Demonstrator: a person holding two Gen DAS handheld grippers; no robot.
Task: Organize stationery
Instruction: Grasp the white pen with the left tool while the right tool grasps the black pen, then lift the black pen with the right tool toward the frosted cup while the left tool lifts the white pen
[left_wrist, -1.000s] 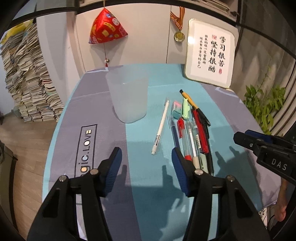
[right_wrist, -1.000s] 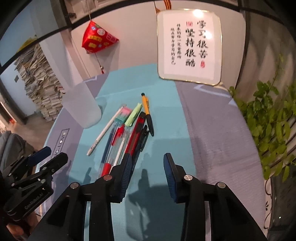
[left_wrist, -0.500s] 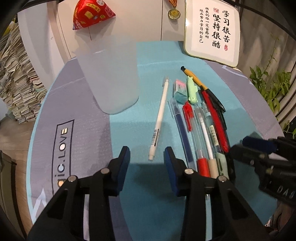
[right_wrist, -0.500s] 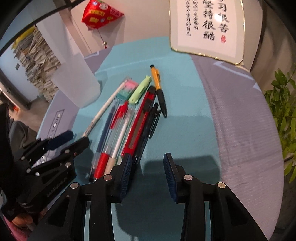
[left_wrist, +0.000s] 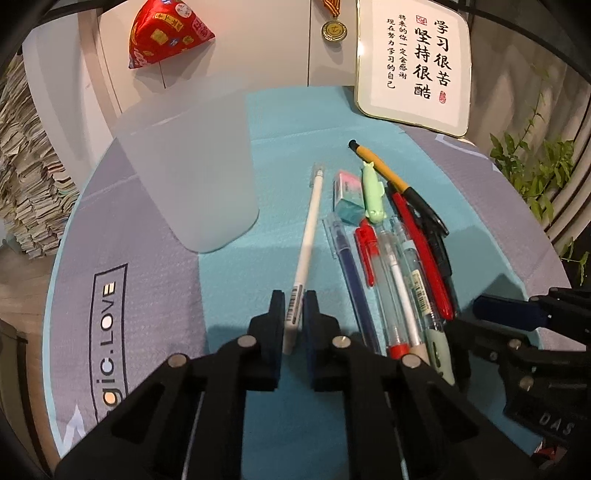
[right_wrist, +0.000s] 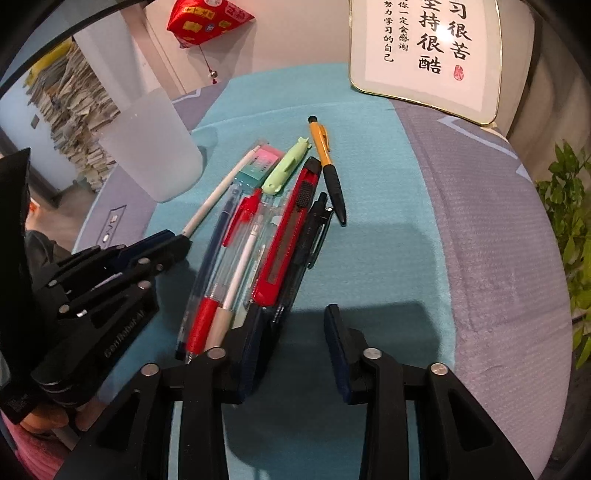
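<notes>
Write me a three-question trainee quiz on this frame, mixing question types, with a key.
1. True or false: the left gripper is shut on the white pen.
2. What stands left of the white pen? A) frosted cup B) eraser C) red utility knife
3. Fill in: the right gripper is ____, holding nothing.

Key: 1 true; 2 A; 3 open.
</notes>
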